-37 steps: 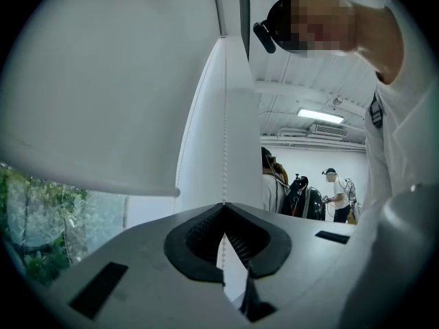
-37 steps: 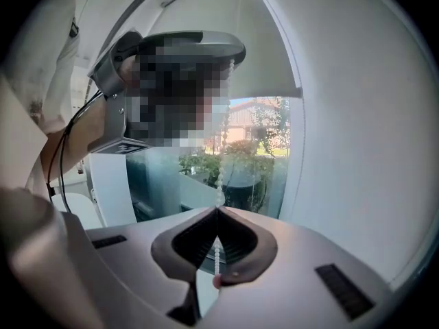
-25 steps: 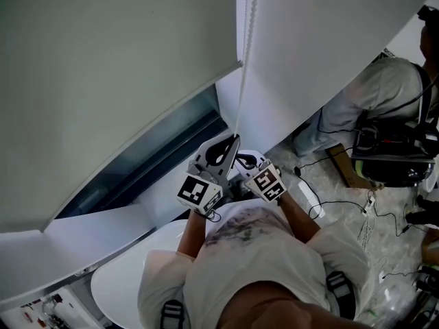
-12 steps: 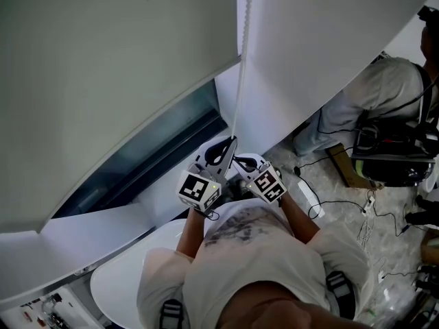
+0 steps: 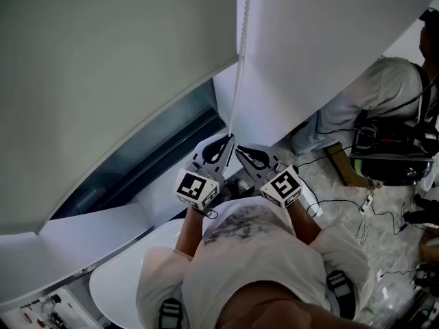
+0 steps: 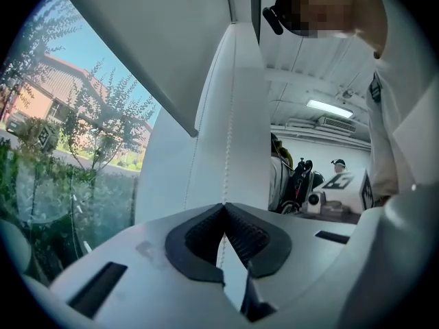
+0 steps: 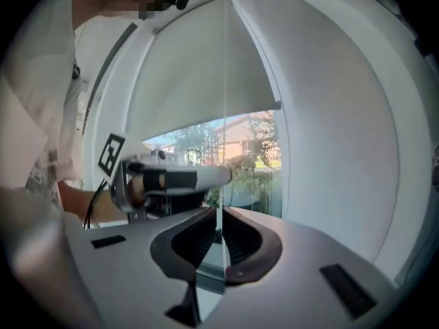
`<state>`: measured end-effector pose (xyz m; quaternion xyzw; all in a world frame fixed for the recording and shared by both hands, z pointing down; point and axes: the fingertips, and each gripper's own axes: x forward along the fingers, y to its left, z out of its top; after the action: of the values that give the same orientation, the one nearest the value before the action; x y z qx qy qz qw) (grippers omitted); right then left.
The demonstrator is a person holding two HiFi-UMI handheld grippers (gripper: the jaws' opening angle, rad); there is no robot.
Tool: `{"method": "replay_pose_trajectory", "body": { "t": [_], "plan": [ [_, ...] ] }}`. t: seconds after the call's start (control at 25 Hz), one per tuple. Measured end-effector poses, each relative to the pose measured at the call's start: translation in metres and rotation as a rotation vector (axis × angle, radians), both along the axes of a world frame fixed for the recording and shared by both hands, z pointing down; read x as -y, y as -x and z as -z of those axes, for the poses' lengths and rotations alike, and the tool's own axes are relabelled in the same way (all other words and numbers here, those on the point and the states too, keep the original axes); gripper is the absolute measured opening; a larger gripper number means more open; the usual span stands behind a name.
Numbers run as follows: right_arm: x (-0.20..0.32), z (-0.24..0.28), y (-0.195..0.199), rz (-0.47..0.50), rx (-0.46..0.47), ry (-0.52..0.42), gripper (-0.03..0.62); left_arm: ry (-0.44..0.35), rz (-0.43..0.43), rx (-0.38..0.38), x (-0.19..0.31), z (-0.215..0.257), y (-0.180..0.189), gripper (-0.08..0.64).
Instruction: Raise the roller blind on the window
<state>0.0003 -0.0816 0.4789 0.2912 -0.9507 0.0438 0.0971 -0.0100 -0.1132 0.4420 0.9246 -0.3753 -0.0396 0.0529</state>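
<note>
My left gripper [image 5: 225,142] has its jaws pinched fully together on the bead cord [image 5: 237,88]. In the left gripper view the dark pads meet at their tips, and the cord [image 6: 230,115] rises straight out of them. My right gripper [image 5: 241,151] sits just beside it, a little lower and to the right. In the right gripper view its jaws [image 7: 219,226] are drawn to a narrow slit with the cord [image 7: 224,81] running down into it, so I read that as a grip as well.

The only print I can find is the black-and-white square marker on each gripper's cube (patterns, not words).

The roller blind [image 5: 116,81] hangs partway down. Its bottom edge slants across the head view and ends right where the cord drops. Under that edge a strip of window glass [image 5: 151,149] is uncovered, with trees and a brick house outside in the gripper views.

A plain white wall [image 5: 315,46] stands close to the right of the cord. Further right a second person [image 5: 370,94] sits over a floor strewn with cables [image 5: 336,204]. A white rounded bench [image 5: 116,279] lies below my left arm.
</note>
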Motion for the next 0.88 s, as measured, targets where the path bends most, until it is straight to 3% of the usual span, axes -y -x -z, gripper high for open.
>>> {"method": "replay_pose_trajectory", "body": {
  "t": [0.36, 0.56, 0.88],
  "plan": [
    [0.017, 0.102, 0.009, 0.022, 0.079, -0.128, 0.064, 0.003, -0.007, -0.004, 0.000, -0.003, -0.001, 0.006],
    [0.025, 0.149, 0.013, 0.045, 0.102, -0.198, 0.123, 0.001, -0.010, -0.007, 0.000, -0.002, -0.002, 0.006],
    [0.037, 0.208, 0.016, 0.033, 0.147, -0.295, 0.130, -0.004, -0.014, -0.005, -0.002, -0.002, -0.006, 0.006]
  ]
}}
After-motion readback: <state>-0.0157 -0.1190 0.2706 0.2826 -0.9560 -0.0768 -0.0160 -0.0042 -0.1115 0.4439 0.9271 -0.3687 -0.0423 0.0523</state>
